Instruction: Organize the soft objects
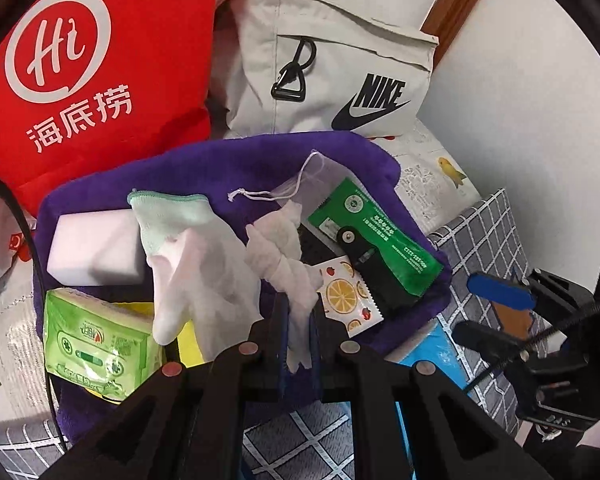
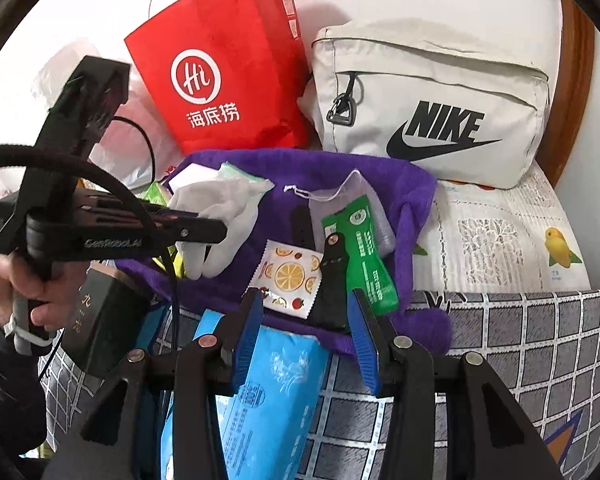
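Note:
A purple towel (image 1: 228,164) lies on the table and carries several soft items. My left gripper (image 1: 298,320) is shut on a crumpled white tissue cloth (image 1: 284,256) and holds it just above the towel. A white glove (image 1: 196,264) with a green cuff lies to its left, next to a white sponge block (image 1: 92,248) and a green wipes pack (image 1: 96,348). A green sachet (image 1: 376,240), a fruit-print sachet (image 1: 348,296) and a mesh drawstring pouch (image 1: 320,176) lie to the right. My right gripper (image 2: 304,320) is open above the towel's (image 2: 284,168) front edge, near the fruit-print sachet (image 2: 288,276).
A red paper bag (image 2: 220,80) and a beige Nike bag (image 2: 432,104) stand behind the towel. A blue tissue pack (image 2: 268,392) lies at the front under my right gripper. A dark box (image 2: 100,320) stands at the left. The chequered tablecloth (image 2: 520,344) extends right.

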Demonstrator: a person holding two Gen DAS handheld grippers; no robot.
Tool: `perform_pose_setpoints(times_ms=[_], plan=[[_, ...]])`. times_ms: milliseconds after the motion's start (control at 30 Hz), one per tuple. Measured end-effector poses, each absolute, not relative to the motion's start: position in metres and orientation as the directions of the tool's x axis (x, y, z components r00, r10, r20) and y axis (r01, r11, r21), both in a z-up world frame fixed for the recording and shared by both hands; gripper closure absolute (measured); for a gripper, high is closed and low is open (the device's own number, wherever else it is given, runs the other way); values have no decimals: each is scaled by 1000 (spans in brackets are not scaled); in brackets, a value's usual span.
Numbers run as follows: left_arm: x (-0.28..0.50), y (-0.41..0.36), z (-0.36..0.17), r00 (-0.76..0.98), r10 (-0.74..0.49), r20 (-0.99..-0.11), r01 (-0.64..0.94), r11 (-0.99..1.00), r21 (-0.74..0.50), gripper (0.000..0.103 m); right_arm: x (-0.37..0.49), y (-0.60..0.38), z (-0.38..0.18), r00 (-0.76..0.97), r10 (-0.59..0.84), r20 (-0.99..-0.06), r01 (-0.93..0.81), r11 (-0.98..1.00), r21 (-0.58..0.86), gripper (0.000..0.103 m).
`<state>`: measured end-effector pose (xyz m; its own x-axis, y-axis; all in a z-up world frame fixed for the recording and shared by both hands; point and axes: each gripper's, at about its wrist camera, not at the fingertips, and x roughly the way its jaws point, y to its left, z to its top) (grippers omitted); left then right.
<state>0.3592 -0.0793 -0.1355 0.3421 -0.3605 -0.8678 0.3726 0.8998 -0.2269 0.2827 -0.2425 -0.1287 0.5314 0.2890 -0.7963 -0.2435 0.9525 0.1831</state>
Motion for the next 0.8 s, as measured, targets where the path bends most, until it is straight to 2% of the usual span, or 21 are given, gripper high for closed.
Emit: perform_pose_setpoints(times_ms=[33, 100, 167, 467, 533, 600, 700, 800], plan=[[360, -80, -136, 347, -354, -869, 374, 902, -218, 87, 282, -242, -129, 527, 288, -799, -247, 952, 180, 59], [359, -80, -134, 369, -335, -867, 370, 909, -194, 66, 280, -241, -130, 527, 282, -802, -252, 953, 170, 59], [360, -78, -132, 381, -315, -869, 355, 918, -177, 58, 278, -240, -130, 525, 283, -803, -254, 952, 169, 59], [347, -70, -113, 416, -309, -855, 347, 923, -165, 50, 262, -238, -123, 532, 277, -800, -246, 955, 167, 59], [339, -68, -108, 428, -306, -851, 347, 925, -159, 46, 254, -235, -118, 542, 265, -798, -243, 958, 153, 58], [329, -65, -102, 453, -283, -845, 356, 927, -120, 36, 245, -231, -111, 561, 233, -794, -234, 965, 118, 48], [312, -59, -91, 505, -225, -833, 340, 939, -48, 27, 233, -224, -102, 590, 213, -779, -238, 968, 85, 41], [293, -47, -77, 536, -214, -817, 327, 944, -33, 19, 219, -217, -92, 606, 212, -766, -242, 967, 77, 33]])
